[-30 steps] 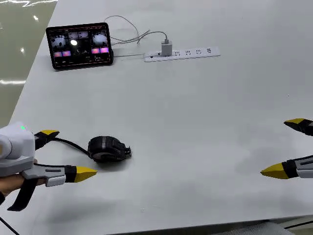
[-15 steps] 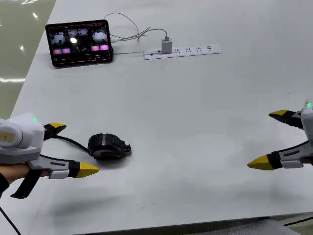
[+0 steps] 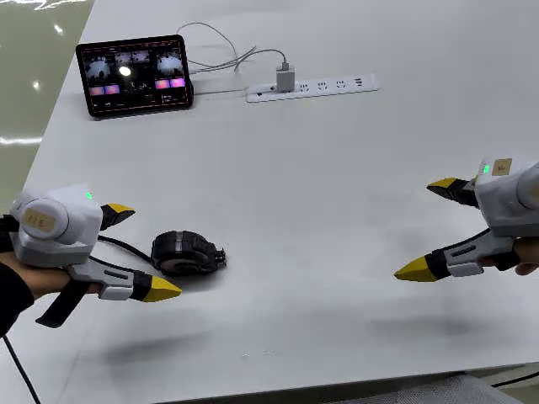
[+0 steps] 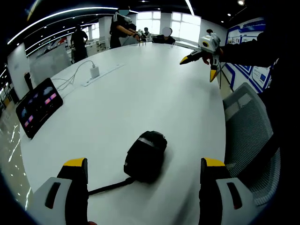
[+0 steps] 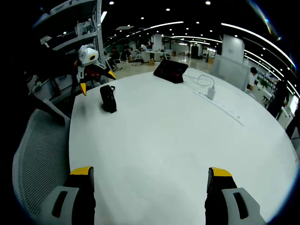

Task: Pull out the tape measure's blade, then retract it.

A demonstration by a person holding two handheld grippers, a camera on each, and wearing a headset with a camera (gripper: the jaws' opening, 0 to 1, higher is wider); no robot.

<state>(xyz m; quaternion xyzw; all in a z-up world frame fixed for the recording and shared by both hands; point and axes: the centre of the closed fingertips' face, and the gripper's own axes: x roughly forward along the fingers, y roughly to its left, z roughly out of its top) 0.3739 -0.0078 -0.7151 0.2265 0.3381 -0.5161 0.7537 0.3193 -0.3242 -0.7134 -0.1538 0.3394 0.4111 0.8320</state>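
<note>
A black tape measure lies on the white table at the front left, with a black strap trailing left from it. My left gripper stands open just left of it, its yellow-tipped fingers on either side of the strap. From the left gripper view the tape measure sits a little ahead of the wide jaws of the left gripper. My right gripper is open at the table's right, far from the tape measure. No blade is pulled out.
A tablet with a lit screen stands at the back left. A white power strip with a charger and cables lies behind the middle. A mesh chair is near the table's front edge. People stand at far desks.
My left gripper has moved right, closer to the tape measure. My right gripper has come in leftward and up from the table's right edge. The tape measure has stayed put.
</note>
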